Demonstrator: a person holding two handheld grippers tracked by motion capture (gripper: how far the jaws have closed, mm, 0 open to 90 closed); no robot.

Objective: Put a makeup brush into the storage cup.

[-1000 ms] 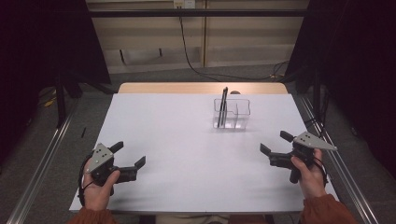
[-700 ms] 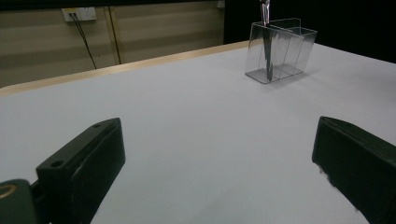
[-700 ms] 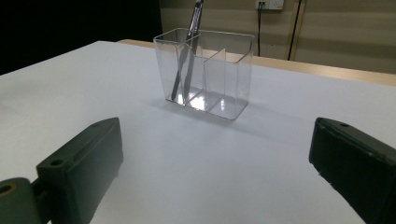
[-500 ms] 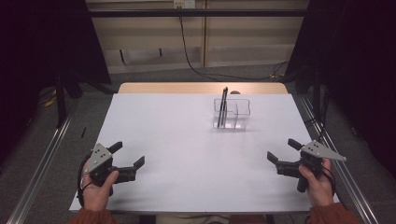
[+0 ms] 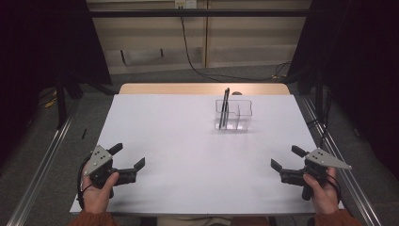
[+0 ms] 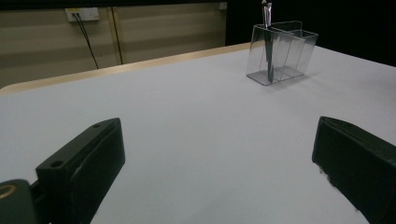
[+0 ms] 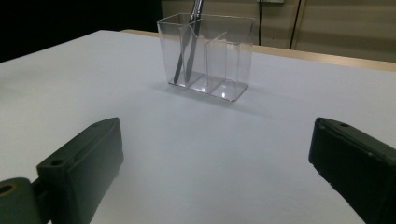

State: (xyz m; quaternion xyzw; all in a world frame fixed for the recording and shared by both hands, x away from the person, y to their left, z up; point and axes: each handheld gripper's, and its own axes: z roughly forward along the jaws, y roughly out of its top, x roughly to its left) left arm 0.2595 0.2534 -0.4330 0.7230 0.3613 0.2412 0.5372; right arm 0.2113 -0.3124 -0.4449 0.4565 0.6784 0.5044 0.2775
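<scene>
A clear plastic holder (image 5: pixel 234 114) with three compartments stands on the white table (image 5: pixel 188 141), right of centre toward the far edge. Two dark, slim utensils (image 5: pixel 224 109) lean in its left compartment, as the right gripper view shows for the holder (image 7: pixel 208 56) and utensils (image 7: pixel 187 46). My left gripper (image 5: pixel 128 156) rests near the front left corner, jaws wide open and empty. At the front right my right gripper (image 5: pixel 287 157) is open too, with nothing between its jaws. The holder (image 6: pixel 282 51) sits far ahead in the left gripper view.
A wooden strip (image 5: pixel 202 88) edges the table's far side. Metal rails (image 5: pixel 42 169) run along both sides on the floor. A cable (image 5: pixel 197 56) hangs down the back wall.
My right gripper has drawn back toward the front right corner of the table. The left gripper has barely moved.
</scene>
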